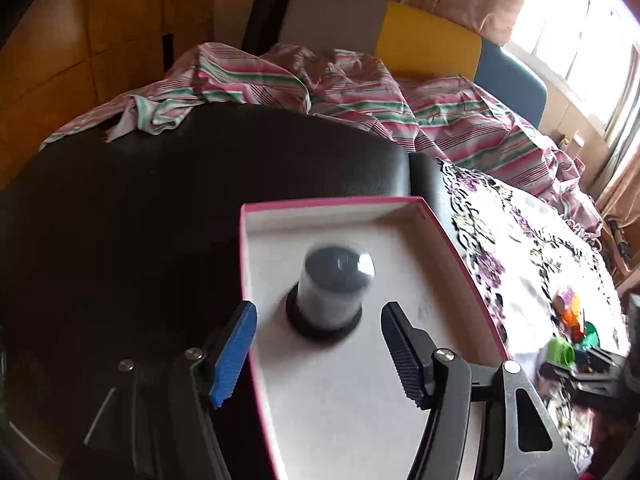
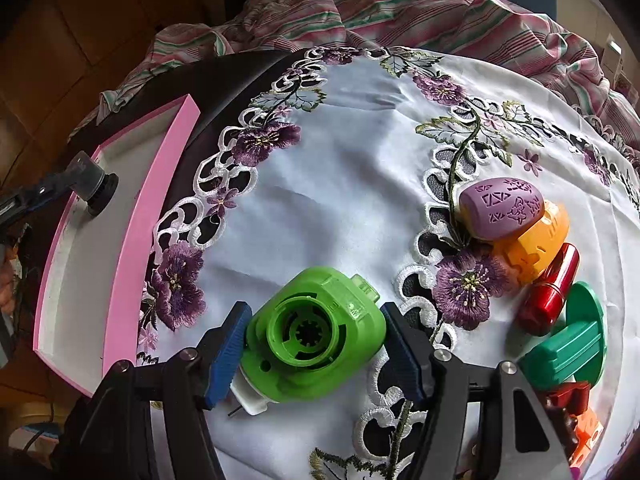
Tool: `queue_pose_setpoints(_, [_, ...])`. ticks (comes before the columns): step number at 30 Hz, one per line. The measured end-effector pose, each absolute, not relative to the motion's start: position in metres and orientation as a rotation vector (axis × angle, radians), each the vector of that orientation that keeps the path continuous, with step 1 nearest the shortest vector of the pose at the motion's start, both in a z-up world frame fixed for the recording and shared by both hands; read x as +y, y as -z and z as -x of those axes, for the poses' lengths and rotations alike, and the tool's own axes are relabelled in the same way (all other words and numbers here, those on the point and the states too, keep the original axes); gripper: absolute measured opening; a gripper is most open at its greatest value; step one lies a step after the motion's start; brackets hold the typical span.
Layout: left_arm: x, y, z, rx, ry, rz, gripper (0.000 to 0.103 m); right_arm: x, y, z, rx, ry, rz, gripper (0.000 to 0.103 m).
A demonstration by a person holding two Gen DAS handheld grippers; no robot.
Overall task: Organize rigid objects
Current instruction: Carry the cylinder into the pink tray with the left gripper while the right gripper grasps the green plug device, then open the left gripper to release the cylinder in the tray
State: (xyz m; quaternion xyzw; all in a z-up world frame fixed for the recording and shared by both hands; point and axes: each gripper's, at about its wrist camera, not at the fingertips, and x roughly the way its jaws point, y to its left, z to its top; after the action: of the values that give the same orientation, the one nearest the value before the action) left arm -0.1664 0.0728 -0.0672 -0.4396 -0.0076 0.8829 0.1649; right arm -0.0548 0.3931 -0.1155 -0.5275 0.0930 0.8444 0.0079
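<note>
One capped jar stands in the pink box — left fingers spread apart; right fingers clamp one green punch.

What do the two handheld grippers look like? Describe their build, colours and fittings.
Both look alike. The left gripper has two blue ribbed finger pads on black linkage arms, joined by round silver pivot bolts, with triangular cut-outs in the outer frame. The right gripper shows the same blue ridged pads, black arms and silver bolts. No sleeve or markings show.

A home bedroom — rumpled striped bedsheet, curtained window, embroidered floral cloth.
</note>
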Motion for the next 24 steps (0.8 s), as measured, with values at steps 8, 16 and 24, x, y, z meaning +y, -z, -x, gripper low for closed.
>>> queue_pose_setpoints(8, [0.066,0.053,0.096,0.031,-2.596,1.198,0.069,0.392,0.118,0.055,0.284,-2.635,1.657,0.067])
queue_pose_setpoints(16, [0.067,0.044,0.06,0.076,-2.625,1.14,0.07,0.382,0.123,0.054,0.152,-2.612,1.661,0.065])
queue_pose_setpoints(24, [0.064,0.042,0.045,0.078,-2.629,1.148,0.073,0.384,0.123,0.054,0.18,-2.611,1.65,0.065])
